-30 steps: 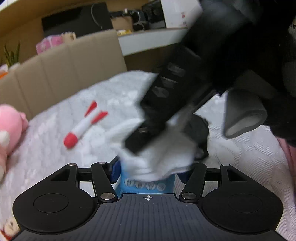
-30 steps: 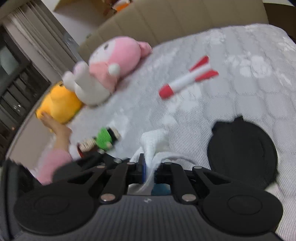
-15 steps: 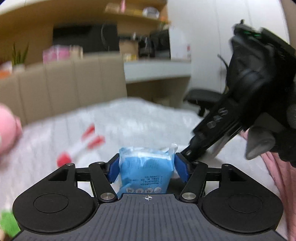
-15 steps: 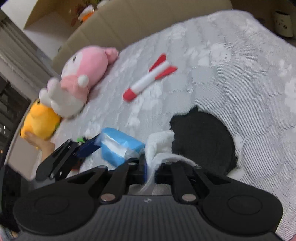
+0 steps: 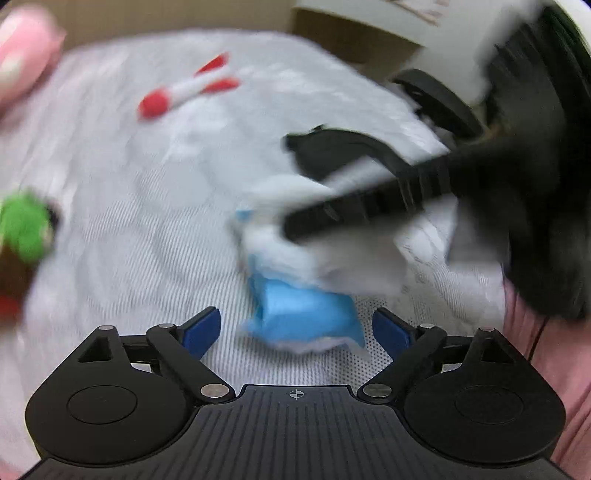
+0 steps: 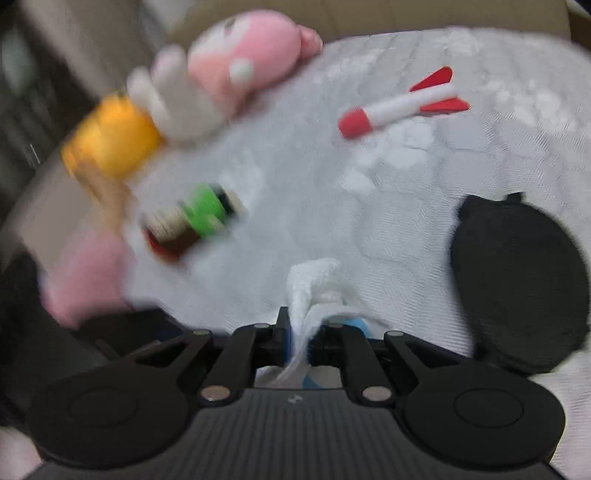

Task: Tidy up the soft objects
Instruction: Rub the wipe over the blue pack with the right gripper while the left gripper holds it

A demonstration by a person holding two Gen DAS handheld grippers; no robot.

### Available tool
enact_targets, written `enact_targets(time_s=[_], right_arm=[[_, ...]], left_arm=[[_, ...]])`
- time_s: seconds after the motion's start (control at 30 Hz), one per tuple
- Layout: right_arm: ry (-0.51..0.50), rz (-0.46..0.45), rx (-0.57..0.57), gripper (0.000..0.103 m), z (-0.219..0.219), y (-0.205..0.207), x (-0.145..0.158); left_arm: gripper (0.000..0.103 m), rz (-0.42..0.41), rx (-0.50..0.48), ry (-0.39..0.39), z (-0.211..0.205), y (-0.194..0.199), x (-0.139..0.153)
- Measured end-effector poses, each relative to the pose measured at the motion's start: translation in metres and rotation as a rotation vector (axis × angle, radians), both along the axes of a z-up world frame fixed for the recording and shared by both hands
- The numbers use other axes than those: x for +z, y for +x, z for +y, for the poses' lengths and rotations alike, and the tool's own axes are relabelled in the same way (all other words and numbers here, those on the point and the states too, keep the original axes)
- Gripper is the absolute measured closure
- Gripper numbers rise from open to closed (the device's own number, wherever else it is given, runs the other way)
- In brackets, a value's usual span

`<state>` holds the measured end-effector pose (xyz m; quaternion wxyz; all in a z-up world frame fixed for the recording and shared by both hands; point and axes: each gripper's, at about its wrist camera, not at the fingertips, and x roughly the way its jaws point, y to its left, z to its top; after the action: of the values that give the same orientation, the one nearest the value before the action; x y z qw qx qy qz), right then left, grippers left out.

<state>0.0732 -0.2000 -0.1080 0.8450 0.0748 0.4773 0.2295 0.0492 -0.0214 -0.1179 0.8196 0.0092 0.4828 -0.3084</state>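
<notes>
Half a second ago the left gripper (image 5: 295, 330) had its blue-padded fingers (image 5: 201, 328) clamped on the blue plastic tissue pack (image 5: 306, 314); now they stand spread wide, and the pack lies loose on the white quilted bed (image 5: 147, 229) between and just ahead of them, tilted. The right gripper (image 6: 301, 338) has swung in close over the pack.

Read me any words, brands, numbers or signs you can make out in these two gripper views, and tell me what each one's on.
No text is readable in either view.
The blue tissue pack lying between the open left gripper: any print is blurred out.
The white box at the top edge: faint marks, too blurred to read.
The right gripper body, shut on a white tissue: one small mark, unreadable.
</notes>
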Motion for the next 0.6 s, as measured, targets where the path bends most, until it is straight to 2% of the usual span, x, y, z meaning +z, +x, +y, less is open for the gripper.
enact_targets(time_s=[0.13,0.23,0.27,0.3,0.33,0.43,0.53,0.57,0.6], right_arm=[[-0.034,-0.011,-0.075,0.094,-0.019,-0.010,0.002],[-0.055,-0.018,-0.101,0.094,-0.030,-0.011,0.004],[-0.043,-0.015,-0.106,0.094,-0.035,-0.011,0.006],[-0.025,-0.019,-0.112,0.094,-0.039,-0.009,0.010],[-0.014,-0.038,-0.115,0.094,-0.042,-0.009,0.016],[0.021,-0.102,-0.123,0.094,-0.048,-0.006,0.038],[0.115,-0.155,-0.098,0.094,-0.043,0.001,0.057],[0.146,-0.156,-0.085,0.094,-0.039,0.004,0.059],[0.182,-0.144,-0.066,0.094,-0.034,0.009,0.059]], left_arm=[[0.010,0.102,0.151,-0.111,0.005,0.009,-0.008],[0.011,0.095,0.183,-0.104,-0.019,0.020,-0.017],[0.015,0.018,0.153,-0.045,-0.030,0.017,-0.016],[0.037,-0.058,0.123,0.014,-0.042,0.013,-0.016],[0.043,-0.141,0.090,0.077,-0.053,0.009,-0.015],[0.043,-0.433,-0.045,0.309,-0.079,-0.014,-0.017],[0.043,-0.700,-0.201,0.535,-0.100,-0.040,-0.029],[0.043,-0.775,-0.248,0.598,-0.106,-0.048,-0.033],[0.042,-0.799,-0.274,0.611,-0.107,-0.053,-0.036]])
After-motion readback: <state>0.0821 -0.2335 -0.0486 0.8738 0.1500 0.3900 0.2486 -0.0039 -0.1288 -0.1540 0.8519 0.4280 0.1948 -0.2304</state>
